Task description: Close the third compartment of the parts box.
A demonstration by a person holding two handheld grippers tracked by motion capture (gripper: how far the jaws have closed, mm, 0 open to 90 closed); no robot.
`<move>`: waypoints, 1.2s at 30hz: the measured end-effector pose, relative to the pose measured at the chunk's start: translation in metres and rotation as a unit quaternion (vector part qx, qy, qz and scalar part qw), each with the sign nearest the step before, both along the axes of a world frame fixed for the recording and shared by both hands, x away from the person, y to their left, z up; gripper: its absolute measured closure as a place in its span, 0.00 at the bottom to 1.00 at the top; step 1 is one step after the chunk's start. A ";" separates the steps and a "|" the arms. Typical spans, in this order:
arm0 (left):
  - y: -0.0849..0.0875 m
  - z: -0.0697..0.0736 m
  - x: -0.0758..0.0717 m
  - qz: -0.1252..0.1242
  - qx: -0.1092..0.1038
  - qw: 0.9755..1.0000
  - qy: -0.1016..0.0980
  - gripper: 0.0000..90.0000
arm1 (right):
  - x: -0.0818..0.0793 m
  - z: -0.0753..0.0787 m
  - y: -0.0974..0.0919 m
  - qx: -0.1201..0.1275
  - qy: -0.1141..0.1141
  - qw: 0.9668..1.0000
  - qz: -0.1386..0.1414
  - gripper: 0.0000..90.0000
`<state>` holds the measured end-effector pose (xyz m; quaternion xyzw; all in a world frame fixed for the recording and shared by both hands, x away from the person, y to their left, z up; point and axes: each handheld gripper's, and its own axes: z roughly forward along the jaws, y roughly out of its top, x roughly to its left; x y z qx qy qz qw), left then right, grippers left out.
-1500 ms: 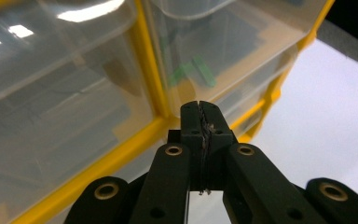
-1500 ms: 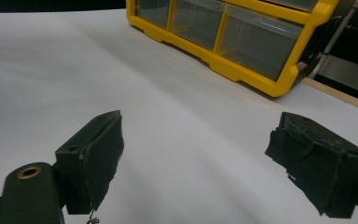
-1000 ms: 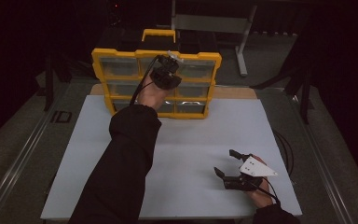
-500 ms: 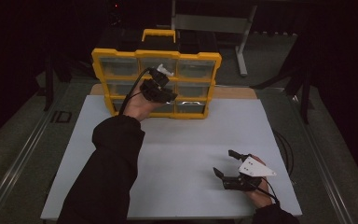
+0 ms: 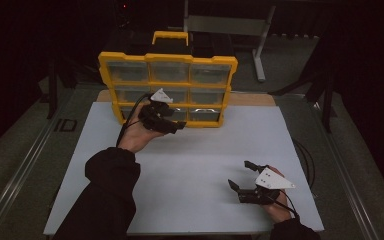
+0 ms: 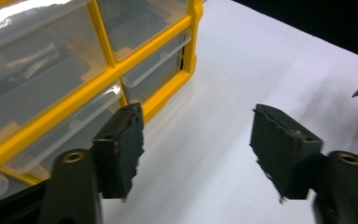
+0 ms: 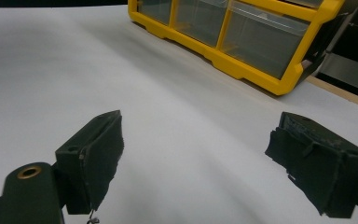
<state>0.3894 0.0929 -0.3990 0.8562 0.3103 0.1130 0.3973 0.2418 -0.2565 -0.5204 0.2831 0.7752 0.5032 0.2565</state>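
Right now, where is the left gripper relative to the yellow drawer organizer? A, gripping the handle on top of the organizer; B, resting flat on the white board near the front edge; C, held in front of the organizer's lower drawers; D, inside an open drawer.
C: in the high view the left gripper sits before the lower drawers of the yellow organizer, jaws open and empty.

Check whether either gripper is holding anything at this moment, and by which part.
Nothing is held. The left gripper has just been opening, its jaws empty beside the yellow drawer organizer. The right gripper is open over the bare white table.
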 end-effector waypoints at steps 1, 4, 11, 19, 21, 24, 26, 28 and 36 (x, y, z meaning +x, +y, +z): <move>0.001 -0.002 -0.003 0.000 0.006 1.000 -0.003 0.33 | 0.000 0.000 0.000 -0.001 -0.001 1.000 0.001 0.17; 0.005 -0.009 -0.013 -0.002 0.018 1.000 -0.012 0.29 | 0.000 0.000 0.000 -0.001 -0.001 1.000 0.001 0.17; 0.020 -0.014 -0.024 0.010 0.008 1.000 -0.016 0.19 | 0.000 0.000 0.000 0.000 0.001 1.000 -0.001 0.17; 0.044 -0.021 -0.046 0.036 -0.021 0.999 -0.029 0.11 | 0.000 0.000 0.000 0.004 0.002 1.000 -0.005 0.17; 0.049 -0.025 -0.056 0.037 -0.030 0.998 -0.031 0.07 | 0.001 0.000 -0.001 0.008 0.001 1.000 -0.005 0.17; 0.054 -0.033 -0.066 0.041 -0.027 0.998 -0.036 0.06 | 0.001 0.000 -0.001 0.013 0.000 1.000 -0.007 0.17; 0.060 -0.038 -0.072 0.042 -0.033 0.998 -0.030 0.05 | 0.001 0.000 -0.001 0.014 0.000 1.000 -0.007 0.17; 0.067 -0.044 -0.077 0.045 -0.043 0.998 -0.024 0.05 | 0.001 0.001 -0.001 0.016 0.003 1.000 -0.007 0.17; 0.090 -0.064 -0.108 0.056 -0.081 0.994 -0.055 0.04 | 0.002 0.001 -0.003 0.030 0.006 0.999 -0.013 0.17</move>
